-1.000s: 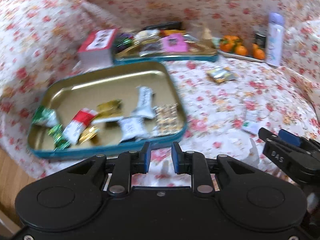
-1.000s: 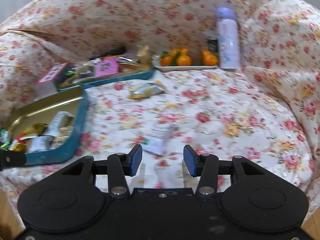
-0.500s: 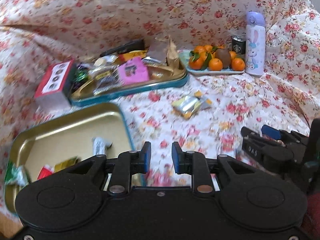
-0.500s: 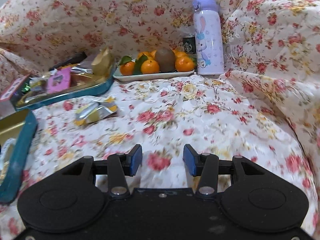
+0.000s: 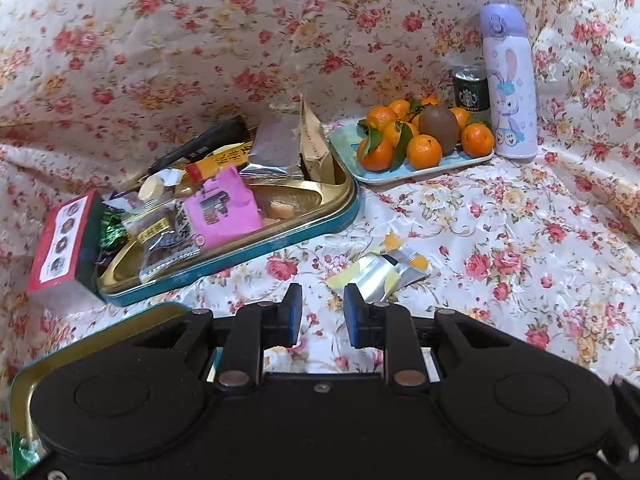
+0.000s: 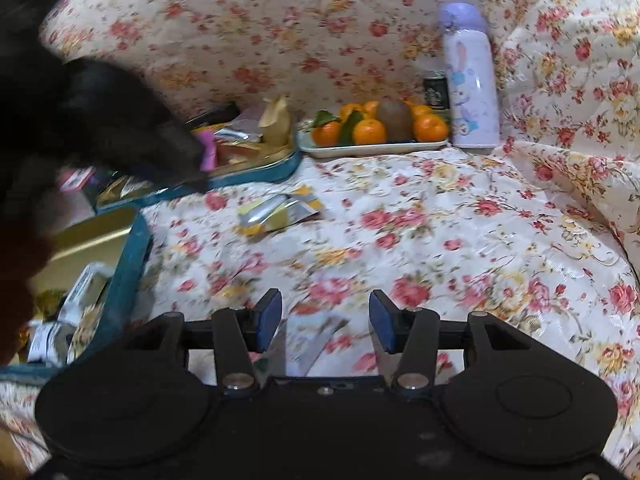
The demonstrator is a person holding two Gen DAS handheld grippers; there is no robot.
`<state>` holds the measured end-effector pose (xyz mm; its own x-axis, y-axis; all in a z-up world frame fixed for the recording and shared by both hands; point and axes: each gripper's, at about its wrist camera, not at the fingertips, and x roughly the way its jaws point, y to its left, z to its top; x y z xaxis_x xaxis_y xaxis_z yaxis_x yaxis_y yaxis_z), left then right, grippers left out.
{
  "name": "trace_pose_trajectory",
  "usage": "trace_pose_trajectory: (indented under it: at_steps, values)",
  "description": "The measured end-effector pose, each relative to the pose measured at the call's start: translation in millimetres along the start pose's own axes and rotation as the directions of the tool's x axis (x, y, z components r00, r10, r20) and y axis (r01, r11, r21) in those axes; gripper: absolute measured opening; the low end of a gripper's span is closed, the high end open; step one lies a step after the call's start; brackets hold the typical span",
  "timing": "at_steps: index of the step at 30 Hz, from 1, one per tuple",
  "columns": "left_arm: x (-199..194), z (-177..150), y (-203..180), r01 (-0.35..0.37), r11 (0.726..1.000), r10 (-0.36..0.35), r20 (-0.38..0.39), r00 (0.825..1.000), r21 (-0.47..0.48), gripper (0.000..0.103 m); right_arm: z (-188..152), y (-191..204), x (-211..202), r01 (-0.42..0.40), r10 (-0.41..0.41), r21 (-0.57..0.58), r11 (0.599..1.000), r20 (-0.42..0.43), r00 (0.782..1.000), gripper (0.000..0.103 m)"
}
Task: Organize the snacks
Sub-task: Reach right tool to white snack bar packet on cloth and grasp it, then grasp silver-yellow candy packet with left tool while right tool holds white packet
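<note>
Up close, the left gripper hovers over the floral cloth with its jaws a little apart and nothing between them, a loose yellow-and-silver snack packet lying just beyond its right fingertip. Farther left, a teal tin tray holds a heap of snacks, among them a pink packet and a brown paper pouch, with a red-and-white box touching its left end. A second teal tray (gold inside, with several wrapped sweets) sits nearest on the left. The right gripper has its jaws opening, wider than the left's, above a flat pale wrapper on the cloth that the pads do not touch. At the far side, a plate of mandarins and a kiwi stands beside a dark can and a lilac rabbit-print flask.
</note>
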<state>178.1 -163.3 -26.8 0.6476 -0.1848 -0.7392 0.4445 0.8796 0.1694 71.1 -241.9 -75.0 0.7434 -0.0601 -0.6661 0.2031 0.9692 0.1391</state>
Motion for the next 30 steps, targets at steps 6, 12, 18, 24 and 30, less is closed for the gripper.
trace_pose_trajectory:
  at_steps: [6,12,18,24,30]
  values:
    - [7,-1,-5,0.04,0.999,-0.04,0.004,0.999,0.023,0.032,-14,14,2,0.0,-0.001,-0.04,0.999,-0.027,1.0,0.052]
    - [16,3,-5,0.062,0.998,-0.062,0.006,0.998,0.026,0.032,-14,15,3,0.017,-0.019,-0.071,0.997,-0.023,1.0,0.035]
    - [34,10,-4,0.092,0.995,-0.091,-0.032,0.995,0.038,0.032,-7,-5,8,0.068,-0.069,-0.083,0.994,-0.008,0.998,0.026]
    - [40,7,-12,0.133,0.986,-0.132,-0.016,0.991,0.096,0.033,8,-32,28,0.143,-0.141,-0.051,0.988,0.036,0.989,0.026]
    - [45,7,-20,0.173,0.975,-0.169,-0.04,0.985,0.14,0.035,18,-46,48,0.156,-0.151,-0.07,0.985,0.072,0.986,0.026]
